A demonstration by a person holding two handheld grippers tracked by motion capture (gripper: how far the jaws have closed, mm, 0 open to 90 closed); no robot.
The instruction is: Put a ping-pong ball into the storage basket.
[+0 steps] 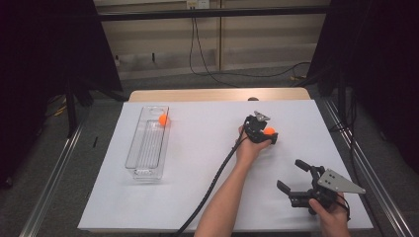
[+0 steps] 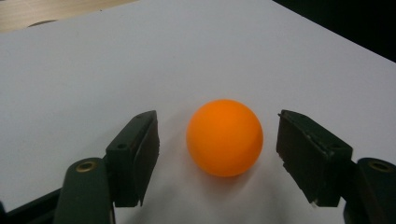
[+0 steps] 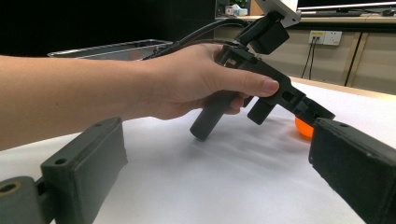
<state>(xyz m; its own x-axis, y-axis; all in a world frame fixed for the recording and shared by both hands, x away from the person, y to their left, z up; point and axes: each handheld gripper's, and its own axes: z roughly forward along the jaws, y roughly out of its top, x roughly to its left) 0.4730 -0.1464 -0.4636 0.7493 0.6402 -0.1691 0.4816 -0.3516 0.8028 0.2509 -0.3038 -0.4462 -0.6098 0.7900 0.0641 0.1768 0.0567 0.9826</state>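
While the orange ball (image 2: 224, 137) rests on the white sheet (image 2: 93, 70), the left gripper (image 2: 219, 158) fingers (image 2: 135, 154) flank it, narrowed but untouching.

Overhead and tong-mounted views share the orange ball (image 2: 224, 137).

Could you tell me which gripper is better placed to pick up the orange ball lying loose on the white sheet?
The left gripper: the orange ball sits between its open jaws, with gaps on both sides. The right gripper is open nearer the person, apart from it.
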